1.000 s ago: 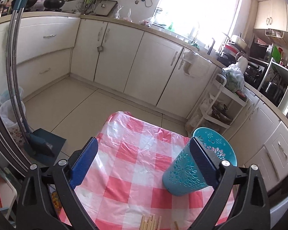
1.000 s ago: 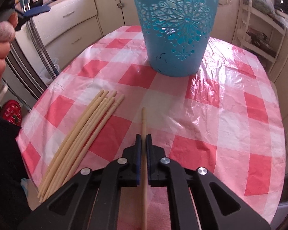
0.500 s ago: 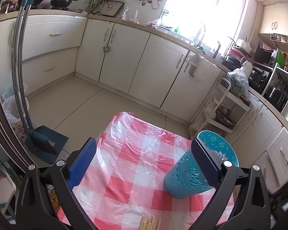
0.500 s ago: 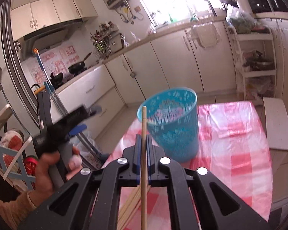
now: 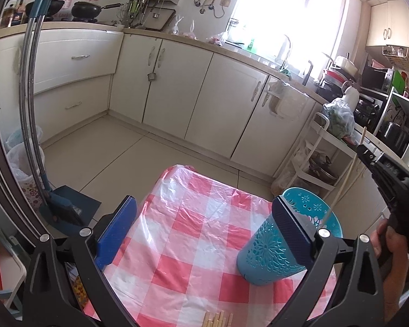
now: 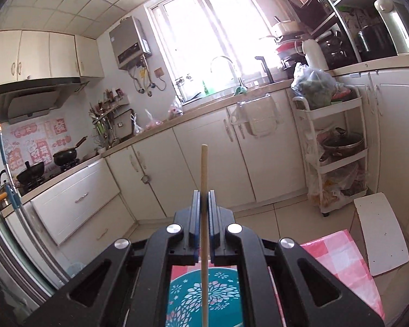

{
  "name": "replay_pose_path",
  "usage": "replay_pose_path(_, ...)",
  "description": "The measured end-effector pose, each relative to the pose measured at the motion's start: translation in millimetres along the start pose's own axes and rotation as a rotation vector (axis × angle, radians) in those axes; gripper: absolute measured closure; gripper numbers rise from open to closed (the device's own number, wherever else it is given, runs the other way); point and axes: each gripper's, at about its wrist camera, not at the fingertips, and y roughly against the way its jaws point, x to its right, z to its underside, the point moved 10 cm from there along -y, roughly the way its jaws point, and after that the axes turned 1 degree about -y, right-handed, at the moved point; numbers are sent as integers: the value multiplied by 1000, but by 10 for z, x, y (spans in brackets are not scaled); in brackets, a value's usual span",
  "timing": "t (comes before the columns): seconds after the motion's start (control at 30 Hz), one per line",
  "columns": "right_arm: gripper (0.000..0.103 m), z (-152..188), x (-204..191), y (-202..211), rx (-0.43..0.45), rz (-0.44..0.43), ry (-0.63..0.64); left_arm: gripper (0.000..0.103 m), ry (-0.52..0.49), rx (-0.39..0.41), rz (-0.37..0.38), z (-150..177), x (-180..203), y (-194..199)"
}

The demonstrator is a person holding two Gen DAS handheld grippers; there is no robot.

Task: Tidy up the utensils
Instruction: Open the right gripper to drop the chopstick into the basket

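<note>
A: Right gripper [image 6: 203, 207]?
B: Clamped on one chopstick [image 6: 204, 179], pads tight against both its sides. Stick upright, top end well above the pads, lower end hanging over the open mouth of the teal holder [image 6: 204, 297].

A: Seen from the left side too?
B: Yes. Right gripper [image 5: 364, 147] high at the right edge, a hand [image 5: 390, 242] on its grip; chopstick [image 5: 343, 182] slanting down from it, tip just at the holder [image 5: 264, 256] rim. Cannot tell whether already inside.

A: Left gripper [image 5: 204, 234]?
B: Spread wide, nothing between the blue pads. Held above the checked cloth [image 5: 193, 245], right pad in front of the holder; touching or apart, cannot tell.

A: Holder's place?
B: Standing on the cloth toward its right side, perforated wall, flower pattern.

A: Other chopsticks?
B: A bundle [image 5: 218, 318] flat on the cloth at the near edge, only the ends in view, well apart from the holder.
</note>
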Motion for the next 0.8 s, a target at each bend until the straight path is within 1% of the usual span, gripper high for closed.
replay_pose_path(0.1,97,121,37,-73,-26,15,19,7,7,-8,4,2,-10,-15)
replay_pose_path(0.37,97,464,-16,40,-117,-18,110,8,20,-15,1,10,-51,-40)
replay_pose_path(0.4,94,491,-40,67,-124,-20,121,8,18,-14,-1,13,-54,-39)
replay_pose_path(0.43,87,504,-46,104,-126,-22,128,7,15,-13,-4,20,-53,-38)
replay_pose_path(0.5,80,502,-49,206,-121,-26,128,7,9,-11,-11,26,-61,-33)
replay_pose_path(0.53,78,484,-47,280,-116,-27,129,7,8,-10,-13,30,-62,-33)
replay_pose_path(0.6,77,449,-47,402,-101,-27,128,7,8,-10,-18,35,-83,-33)
replay_pose_path(0.7,76,412,-59,702,-67,-27,123,8,10,-6,-27,25,-127,-18)
replay_pose_path(0.8,76,540,-73,1003,-75,-25,111,8,14,-3,-38,17,-187,1)
